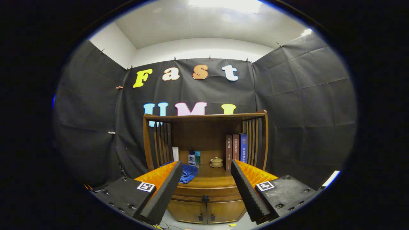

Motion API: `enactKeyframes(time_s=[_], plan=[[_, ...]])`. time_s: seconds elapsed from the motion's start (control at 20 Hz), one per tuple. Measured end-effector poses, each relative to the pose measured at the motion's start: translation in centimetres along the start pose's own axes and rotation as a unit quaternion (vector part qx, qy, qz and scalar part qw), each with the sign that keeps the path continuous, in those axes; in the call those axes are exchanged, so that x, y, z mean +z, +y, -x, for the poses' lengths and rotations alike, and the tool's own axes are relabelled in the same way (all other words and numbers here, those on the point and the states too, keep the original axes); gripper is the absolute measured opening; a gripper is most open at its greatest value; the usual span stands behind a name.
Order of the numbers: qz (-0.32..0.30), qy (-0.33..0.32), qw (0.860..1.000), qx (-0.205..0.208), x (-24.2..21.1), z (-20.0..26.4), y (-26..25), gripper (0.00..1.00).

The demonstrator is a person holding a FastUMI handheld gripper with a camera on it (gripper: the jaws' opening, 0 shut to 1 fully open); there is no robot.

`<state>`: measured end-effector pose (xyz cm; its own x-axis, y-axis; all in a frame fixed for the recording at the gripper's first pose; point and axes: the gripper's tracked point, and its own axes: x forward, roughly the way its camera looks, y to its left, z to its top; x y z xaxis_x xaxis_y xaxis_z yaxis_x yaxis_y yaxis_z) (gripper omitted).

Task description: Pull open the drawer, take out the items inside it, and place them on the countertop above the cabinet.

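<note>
tongs (pixel 204 191) spread wide with nothing in them, hanging in front of the wooden cabinet (pixel 206 204). drawer (pixel 207 192) sits shut between the fingers, just under the surface (pixel 212 177) with a blue cloth (pixel 188 172), bottles (pixel 194 158), little lidded cup (pixel 216 162) and books (pixel 235 150)

Three books (pixel 235 150) stand upright together at the right of the shelf. A small lidded cup (pixel 216 161) sits beside them, two bottles (pixel 194 157) stand further left, and a blue cloth (pixel 188 173) lies crumpled nearby.
</note>
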<state>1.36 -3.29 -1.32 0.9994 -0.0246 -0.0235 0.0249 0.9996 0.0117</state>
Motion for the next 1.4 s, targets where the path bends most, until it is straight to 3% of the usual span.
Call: enactKeyframes(time_s=[0.6, 1.4], plan=[[0.016, 0.013, 1.000, 0.005, -3.4, -3.3, 1.0, 0.99], [-0.011, 0.140, 0.990, -0.002, -24.7, -13.8, 1.2, 0.98]])
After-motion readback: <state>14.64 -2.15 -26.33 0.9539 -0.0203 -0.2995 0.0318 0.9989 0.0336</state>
